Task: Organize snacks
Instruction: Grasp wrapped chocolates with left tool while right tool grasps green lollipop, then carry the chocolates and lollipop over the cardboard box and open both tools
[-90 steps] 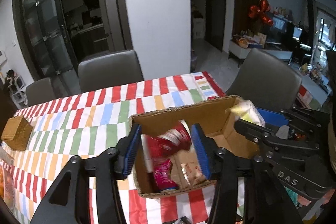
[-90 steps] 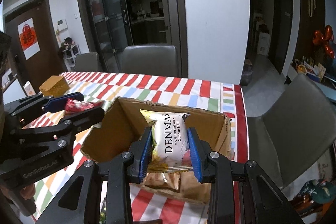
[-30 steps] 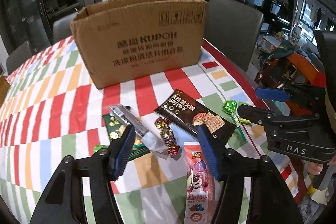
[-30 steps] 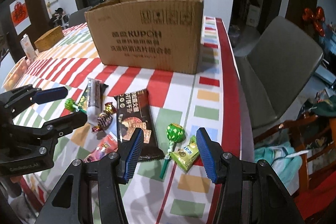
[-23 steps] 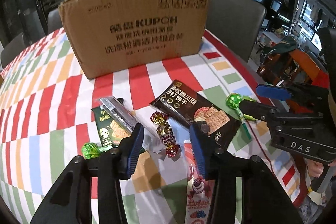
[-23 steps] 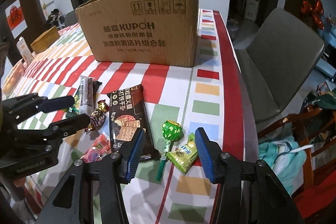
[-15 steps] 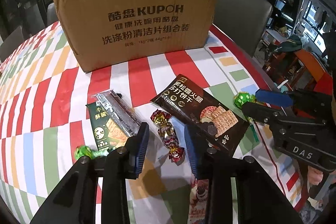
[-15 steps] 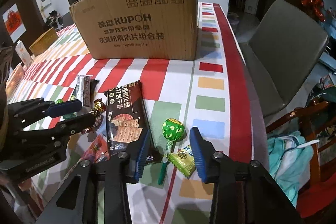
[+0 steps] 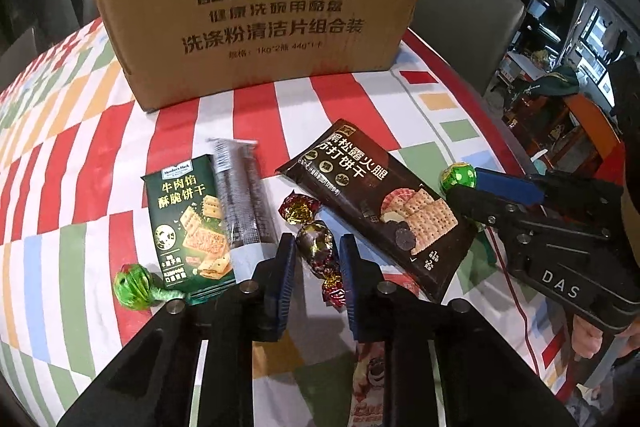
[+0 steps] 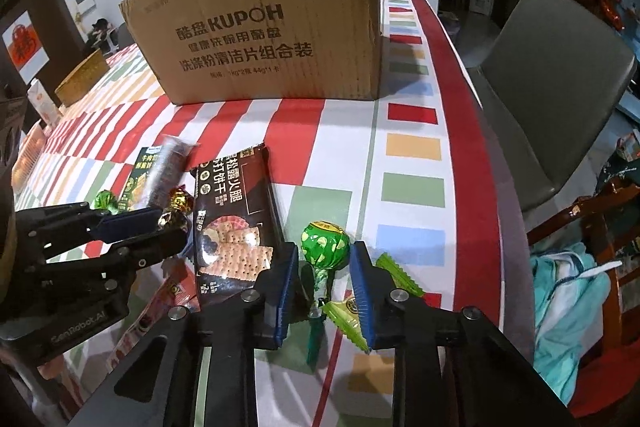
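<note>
Cardboard, printed with dark lettering, forms the box (image 9: 260, 7) that stands toward the far side of the tabletop (image 10: 412, 147), its open top facing up, presumably so snacks can be dropped in from above. Loose snacks lie along the near edge. The left tool (image 9: 316, 251) has just been closing, and its blue pads now sit narrowly on either side of a foil-wrapped chocolate (image 9: 318, 247), apparently pinching it at its thick middle, the firmest part of a crinkly wrapper. The right tool (image 10: 325, 259) has likewise just been narrowing around the round head of a green lollipop (image 10: 325, 241), whose stick trails back toward the near edge between the jaws; whether the pads already press on it is hard to say, though they look to be touching. A dark cracker packet (image 10: 232, 211) lies between the two tools, and a green cracker packet (image 9: 188, 223) rests further left. Working both tools together likely lets two small sweets travel to the box at once.
</note>
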Action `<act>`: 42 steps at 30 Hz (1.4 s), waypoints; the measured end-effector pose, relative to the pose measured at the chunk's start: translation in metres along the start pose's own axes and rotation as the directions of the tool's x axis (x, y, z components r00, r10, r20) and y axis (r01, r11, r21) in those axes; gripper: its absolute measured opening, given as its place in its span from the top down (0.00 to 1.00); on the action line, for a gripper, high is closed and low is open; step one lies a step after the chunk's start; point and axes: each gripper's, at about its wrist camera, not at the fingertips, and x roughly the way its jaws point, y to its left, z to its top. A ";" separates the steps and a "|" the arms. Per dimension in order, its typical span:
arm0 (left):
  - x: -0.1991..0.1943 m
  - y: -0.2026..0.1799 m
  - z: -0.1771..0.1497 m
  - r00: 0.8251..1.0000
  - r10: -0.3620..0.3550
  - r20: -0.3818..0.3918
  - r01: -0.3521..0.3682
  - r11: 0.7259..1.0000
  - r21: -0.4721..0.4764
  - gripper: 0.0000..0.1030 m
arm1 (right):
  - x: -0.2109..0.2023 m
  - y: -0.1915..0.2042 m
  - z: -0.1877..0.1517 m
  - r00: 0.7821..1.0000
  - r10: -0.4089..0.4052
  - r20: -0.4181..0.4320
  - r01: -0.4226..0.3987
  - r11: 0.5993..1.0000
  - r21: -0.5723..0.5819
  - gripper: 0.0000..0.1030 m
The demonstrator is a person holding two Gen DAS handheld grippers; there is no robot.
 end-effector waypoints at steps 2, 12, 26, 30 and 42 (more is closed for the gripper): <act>0.000 0.001 0.000 1.000 -0.003 -0.001 0.003 1.000 -0.007 0.79 | 0.001 0.000 0.000 1.000 0.004 0.000 -0.004 1.000 0.004 0.74; -0.017 0.002 0.002 0.999 -0.002 0.042 0.002 1.000 -0.019 0.81 | -0.010 0.007 0.001 0.999 0.008 0.035 -0.008 1.000 -0.007 0.75; -0.075 -0.001 0.017 0.982 0.002 0.191 0.002 1.000 -0.021 0.81 | -0.063 0.028 0.019 0.987 0.037 0.157 -0.025 0.997 -0.076 0.75; -0.096 -0.002 0.024 0.970 0.018 0.241 -0.015 1.000 -0.012 0.81 | -0.077 0.033 0.028 0.980 0.053 0.194 -0.037 0.996 -0.087 0.75; -0.142 0.008 0.069 0.927 0.030 0.374 -0.032 0.999 -0.001 0.81 | -0.109 0.045 0.076 0.947 0.071 0.313 -0.041 0.994 -0.103 0.75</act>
